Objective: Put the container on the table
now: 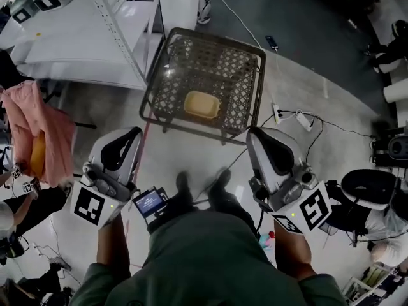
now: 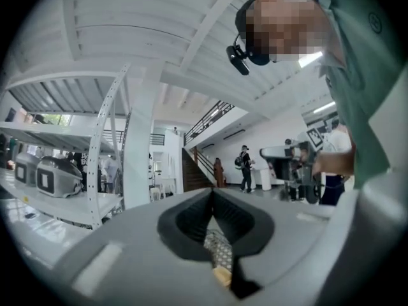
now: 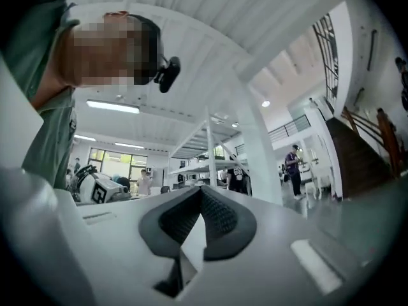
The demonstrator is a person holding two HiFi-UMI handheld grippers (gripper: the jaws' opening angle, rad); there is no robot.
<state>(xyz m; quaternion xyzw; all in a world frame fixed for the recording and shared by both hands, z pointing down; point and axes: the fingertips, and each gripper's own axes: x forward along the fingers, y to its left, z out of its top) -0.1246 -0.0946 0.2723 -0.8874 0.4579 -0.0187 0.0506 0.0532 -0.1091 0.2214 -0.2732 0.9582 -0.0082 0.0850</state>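
We held both tongs level in front of us, side by side and well apart, over a grey floor. The left gripper (image 1: 131, 139) was clenched: in the left gripper view its dark pads (image 2: 191, 218) met at the tips with nothing between them. The right gripper (image 1: 258, 142) was clenched too, and the right gripper view showed its ribbed pads (image 3: 220, 215) closed on each other, gripping nothing.

The yellow container (image 1: 202, 104) was not on the table. It lay on the bottom of a dark wire basket (image 1: 217, 62) that stood on the floor just ahead of our feet, between the two grippers' lines and beyond their tips. Neither gripper touched the basket or the container.

The white table (image 1: 76, 50) stood to the left of the basket, its corner close beside the basket's rim. A pink cloth (image 1: 38, 116) hung at the far left, and a white power strip (image 1: 305, 121) with its cable lay on the floor to the right of the basket.
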